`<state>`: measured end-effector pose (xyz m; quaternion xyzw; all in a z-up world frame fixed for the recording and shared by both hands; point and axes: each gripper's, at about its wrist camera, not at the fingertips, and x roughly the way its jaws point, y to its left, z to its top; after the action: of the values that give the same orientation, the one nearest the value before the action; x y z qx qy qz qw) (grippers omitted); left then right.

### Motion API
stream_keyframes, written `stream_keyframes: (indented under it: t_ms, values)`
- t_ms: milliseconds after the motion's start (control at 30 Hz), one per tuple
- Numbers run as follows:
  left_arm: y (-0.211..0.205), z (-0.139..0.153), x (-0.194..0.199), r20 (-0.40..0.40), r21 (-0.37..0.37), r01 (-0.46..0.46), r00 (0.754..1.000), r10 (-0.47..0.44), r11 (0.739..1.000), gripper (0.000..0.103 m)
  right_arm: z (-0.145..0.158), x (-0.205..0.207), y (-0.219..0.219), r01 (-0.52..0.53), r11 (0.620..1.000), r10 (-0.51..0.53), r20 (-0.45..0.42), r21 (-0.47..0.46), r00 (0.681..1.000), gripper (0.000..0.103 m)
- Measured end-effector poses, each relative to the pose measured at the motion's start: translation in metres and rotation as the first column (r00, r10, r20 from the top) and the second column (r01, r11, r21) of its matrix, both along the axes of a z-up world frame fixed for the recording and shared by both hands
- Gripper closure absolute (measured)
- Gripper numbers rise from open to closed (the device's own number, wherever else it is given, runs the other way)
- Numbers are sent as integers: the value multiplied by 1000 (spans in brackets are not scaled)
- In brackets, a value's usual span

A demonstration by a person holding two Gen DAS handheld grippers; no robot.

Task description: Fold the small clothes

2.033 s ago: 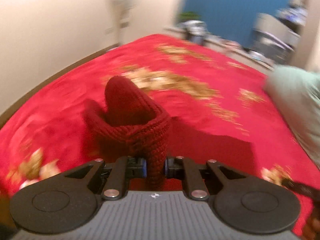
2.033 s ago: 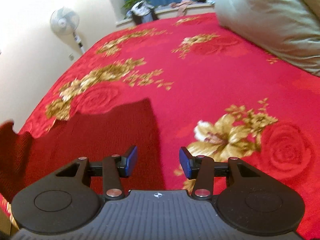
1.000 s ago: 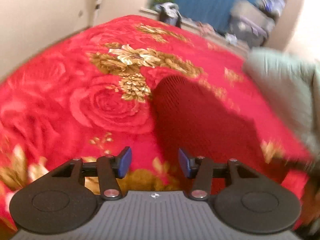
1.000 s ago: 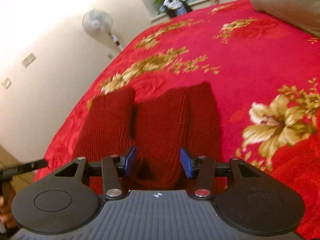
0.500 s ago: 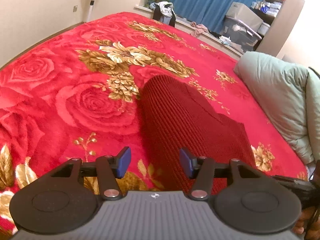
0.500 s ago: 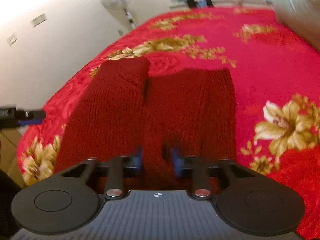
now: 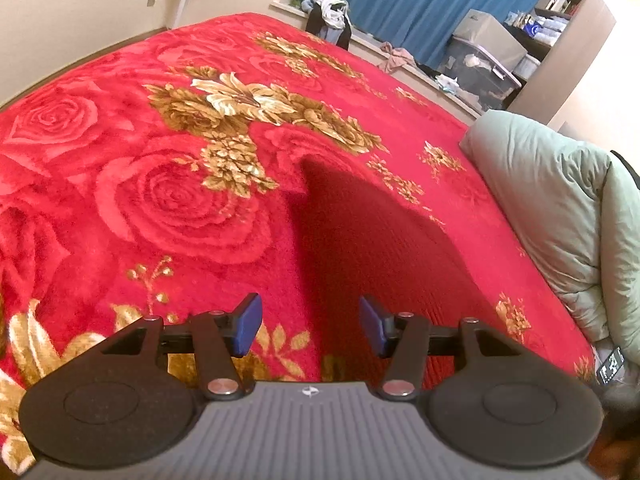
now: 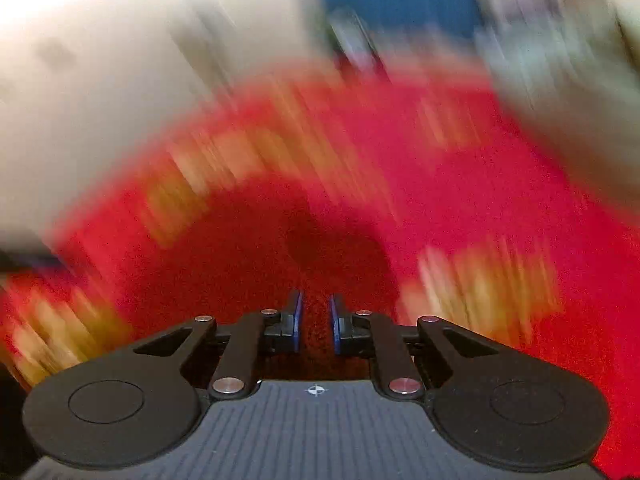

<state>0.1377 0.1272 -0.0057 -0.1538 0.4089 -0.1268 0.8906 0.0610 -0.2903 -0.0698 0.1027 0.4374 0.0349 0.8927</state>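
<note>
A dark red knit garment (image 7: 372, 240) lies flat on the red floral bedspread (image 7: 160, 184), narrowing toward its far end. My left gripper (image 7: 310, 330) hovers open over the garment's near left edge; its blue pads (image 7: 248, 328) hold nothing. The right wrist view is heavily blurred by motion. There my right gripper (image 8: 316, 326) has its jaws closing to a narrow gap, with a fold of the dark red knit (image 8: 256, 248) pinched between the pads.
A grey-green duvet or pillow (image 7: 560, 208) lies along the bed's right side. Beyond the far edge are blue curtains, a clothes pile (image 7: 330, 12) and a plastic storage box (image 7: 484, 52). A cream wall runs along the left.
The left gripper let go of the knit, which now lies flat. The right gripper moved over the garment, its jaws closed on the near edge, and its view has turned blurry with motion.
</note>
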Motion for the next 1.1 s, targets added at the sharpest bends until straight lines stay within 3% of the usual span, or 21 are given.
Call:
stream_keyframes:
  t_ms: [67, 200, 267, 333, 367, 467, 567, 667, 767, 867, 967, 1033, 1100]
  values:
    - [0, -1, 1, -8, -4, -3, 1000, 3, 1000, 44, -13, -6, 2, -12, 1000, 12, -22, -3, 1000, 89]
    - [-2, -1, 1, -12, -4, 4, 1000, -4, 1000, 44, 22, -5, 12, -83, 996, 84, 121, -16, 989, 85]
    - [-3, -1, 2, -13, -2, 2, 1000, -2, 1000, 44, 39, 9, 10, -72, 997, 66, 196, 23, 978, 61]
    - [-3, -2, 3, -18, -6, -3, 1000, 3, 1000, 44, 46, 30, 10, -62, 995, 43, 230, 73, 972, 50]
    - [-3, -3, 4, -20, -9, -3, 1000, 3, 1000, 44, 46, 44, 10, -58, 993, 33, 229, 104, 973, 49]
    - [-4, -5, 5, -32, -7, -3, 999, 3, 1000, 44, 35, 89, 12, -43, 979, 13, 150, 202, 989, 49]
    - [-5, -7, 7, -42, 0, 0, 999, 0, 1000, 44, 16, 126, 15, 11, 973, -23, 50, 231, 998, 49]
    - [-4, -8, 7, -46, 4, -3, 999, 3, 1000, 44, -7, 147, 19, 53, 955, -41, -46, 293, 998, 49]
    - [-2, -8, 8, -47, -4, -5, 999, 5, 1000, 44, -12, 148, 25, 68, 943, -51, -59, 326, 997, 53]
    - [1, -7, 7, -47, -12, -12, 999, 11, 1000, 44, -1, 149, 35, 17, 958, -11, -22, 287, 1000, 77]
    - [2, -7, 7, -48, -19, -12, 999, 11, 1000, 44, 19, 144, 36, -27, 967, 16, 47, 254, 999, 84]
    - [0, -6, 6, -44, -17, -7, 999, 6, 1000, 44, 42, 129, 28, -32, 964, -7, 146, 265, 989, 85]
    - [-2, -5, 5, -40, -8, 2, 999, -2, 1000, 44, 67, 101, 19, -17, 969, -53, 275, 245, 960, 86]
